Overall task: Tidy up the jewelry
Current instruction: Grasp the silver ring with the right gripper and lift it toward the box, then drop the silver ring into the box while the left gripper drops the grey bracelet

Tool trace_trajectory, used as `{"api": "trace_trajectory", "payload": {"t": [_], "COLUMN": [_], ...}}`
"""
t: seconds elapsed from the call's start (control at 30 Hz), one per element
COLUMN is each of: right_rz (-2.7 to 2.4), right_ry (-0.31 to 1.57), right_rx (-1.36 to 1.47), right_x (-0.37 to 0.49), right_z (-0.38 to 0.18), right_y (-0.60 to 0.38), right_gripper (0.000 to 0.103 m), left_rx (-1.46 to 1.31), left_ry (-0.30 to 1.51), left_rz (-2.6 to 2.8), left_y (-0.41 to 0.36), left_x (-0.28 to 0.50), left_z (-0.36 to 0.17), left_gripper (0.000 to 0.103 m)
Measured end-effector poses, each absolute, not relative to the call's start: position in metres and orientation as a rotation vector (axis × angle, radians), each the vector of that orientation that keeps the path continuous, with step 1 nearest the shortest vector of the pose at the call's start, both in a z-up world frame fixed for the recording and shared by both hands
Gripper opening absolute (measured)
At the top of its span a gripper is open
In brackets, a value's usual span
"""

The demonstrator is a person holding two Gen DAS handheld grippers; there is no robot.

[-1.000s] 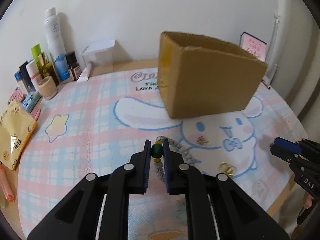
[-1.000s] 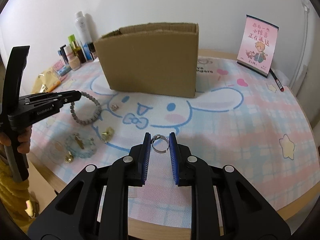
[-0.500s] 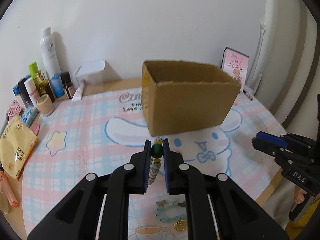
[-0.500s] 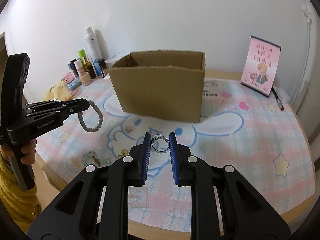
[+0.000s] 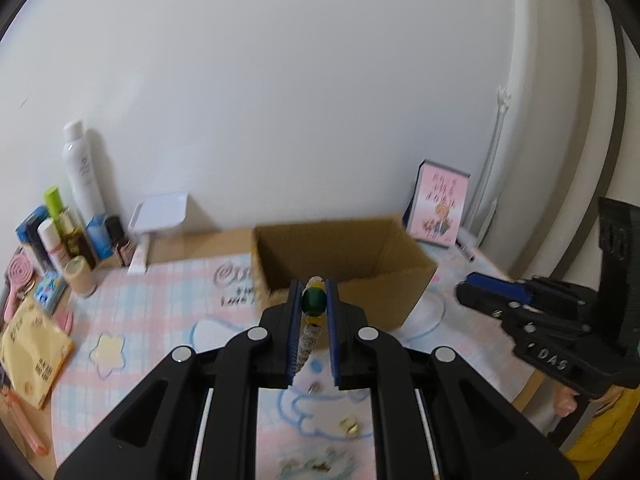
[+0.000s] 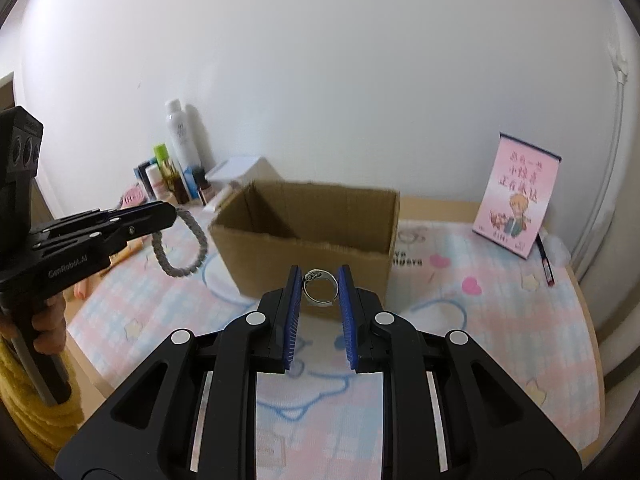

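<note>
Both wrist cameras look forward and downward along their tongs, sharing the open brown cardboard box near the desk's far edge.

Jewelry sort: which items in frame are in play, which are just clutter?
In play: beaded bracelet in left gripper, silver ring in right gripper, cardboard box, loose jewelry on mat.
Clutter: cosmetics bottles, pink card, yellow packet.

Box at frame centre on the tabletop

Cardboard box sits mid-frame; bottles stand upper left behind it, card at right, against the wall.
</note>
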State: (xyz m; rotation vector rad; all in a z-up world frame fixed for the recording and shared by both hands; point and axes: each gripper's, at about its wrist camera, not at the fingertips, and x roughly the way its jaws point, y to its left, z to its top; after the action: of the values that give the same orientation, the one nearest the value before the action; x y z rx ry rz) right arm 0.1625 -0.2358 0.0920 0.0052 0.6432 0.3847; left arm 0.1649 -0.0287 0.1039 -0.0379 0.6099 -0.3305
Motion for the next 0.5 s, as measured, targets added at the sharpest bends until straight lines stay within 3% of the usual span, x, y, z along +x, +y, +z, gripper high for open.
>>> {"api": "trace_trajectory", "payload": {"t": [0.5], "right_rz": [0.398], "right_ry": [0.697], "right_rx": [0.065], "right_x": [0.225], "right_z": [0.11], "right_y": [-0.234], "right_gripper": [0.018], "left_rx": [-0.011], "left_ry": [0.573], "left_rz": [-0.355], "left_y": [-0.057], "left_x": [0.219], "left_z": [0.129], "left_gripper": [0.012]}}
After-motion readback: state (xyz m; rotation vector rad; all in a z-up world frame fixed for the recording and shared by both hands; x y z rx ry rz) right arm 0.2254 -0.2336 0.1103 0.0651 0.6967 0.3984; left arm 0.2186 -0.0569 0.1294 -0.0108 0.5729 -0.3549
